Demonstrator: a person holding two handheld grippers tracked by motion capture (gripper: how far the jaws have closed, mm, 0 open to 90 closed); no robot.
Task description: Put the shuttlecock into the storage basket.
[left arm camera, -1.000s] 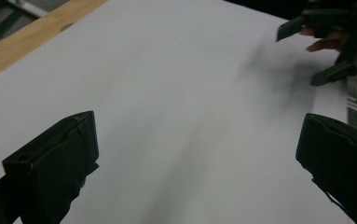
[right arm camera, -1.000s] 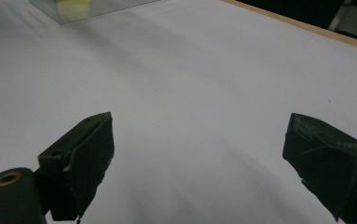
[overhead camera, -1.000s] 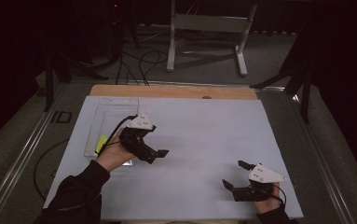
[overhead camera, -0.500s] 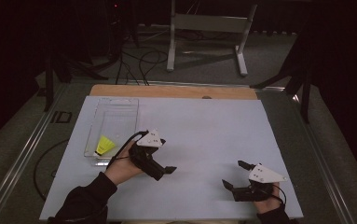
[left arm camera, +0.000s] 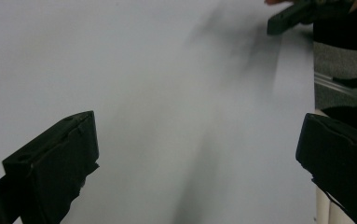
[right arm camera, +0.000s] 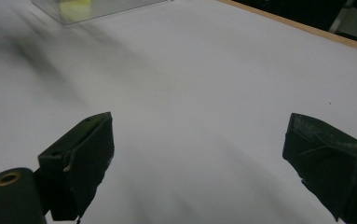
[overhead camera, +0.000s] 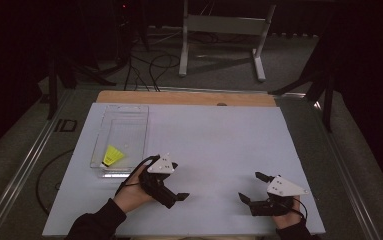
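A yellow shuttlecock (overhead camera: 111, 156) lies at the near end of a clear plastic tray (overhead camera: 129, 117) on the left of the white table (overhead camera: 214, 145). My left gripper (overhead camera: 178, 197) hovers low over the table, just right of the tray's near corner, and is open and empty. In the left gripper view its jaws (left arm camera: 197, 133) stand wide apart over bare table. My right gripper (overhead camera: 249, 188) rests at the front right, open with nothing between its jaws (right arm camera: 199, 130). The tray (right arm camera: 106, 8) and the yellow shuttlecock (right arm camera: 76, 3) appear far off in the right gripper view.
A wooden strip (overhead camera: 184, 97) borders the table's far edge. Beyond it are a metal stand (overhead camera: 221, 25) and cables (overhead camera: 151, 62) on the dark floor. The other gripper (left arm camera: 297, 13) appears at the top right of the left gripper view.
My left gripper has drawn back from over the tray toward the front middle of the table, leaving the shuttlecock lying in the tray. The right gripper has stayed put.
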